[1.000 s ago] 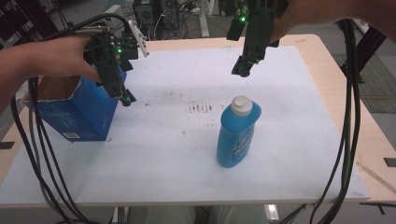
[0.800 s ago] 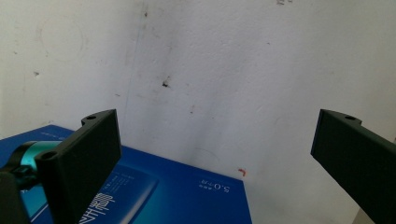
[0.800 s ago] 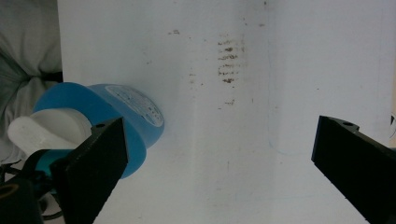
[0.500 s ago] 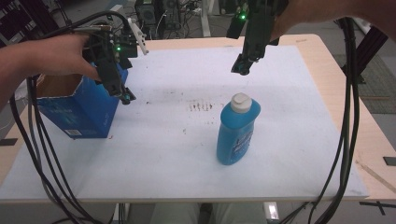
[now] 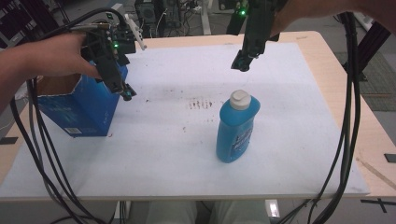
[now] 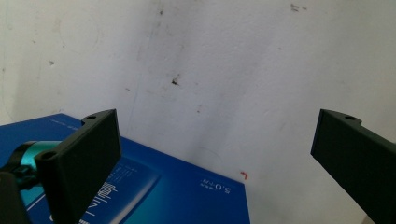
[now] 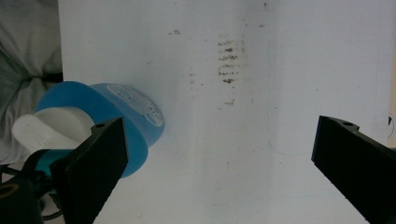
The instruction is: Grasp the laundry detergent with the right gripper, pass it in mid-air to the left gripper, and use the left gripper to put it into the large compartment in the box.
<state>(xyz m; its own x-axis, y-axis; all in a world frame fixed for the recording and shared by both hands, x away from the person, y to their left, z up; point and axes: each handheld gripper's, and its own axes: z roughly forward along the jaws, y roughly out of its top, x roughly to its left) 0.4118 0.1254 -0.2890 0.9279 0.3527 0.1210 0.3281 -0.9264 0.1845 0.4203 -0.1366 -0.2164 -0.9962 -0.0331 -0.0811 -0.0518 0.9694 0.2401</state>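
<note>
- Left gripper is hanging over the near-right top corner of the blue box, jaws spread wide, holding nothing; I am gripping its body from the left with my left hand.
- Looking along its jaws in the left gripper view, I am seeing the blue box low between them, its printed face partly behind the left jaw, and bare speckled white board across the rest of the gap.
- Blue box is standing at the left side of the white board, top open with brown flaps showing, well apart from the bottle.
- A patch of small dark marks is sitting on the board between box and bottle.
- Blue bottle with a white cap is standing upright right of the board's middle, nothing touching it.
- Right gripper is hovering above the far part of the board, beyond the bottle and clear of it, tips pointing down.
- In the right gripper view the jaws are standing wide apart and empty; the blue bottle and its white cap are lying at the left edge, partly behind the left jaw, not between the jaws; the dark marks are showing farther up the board.
- Black cables are trailing down the right side from that gripper.
</note>
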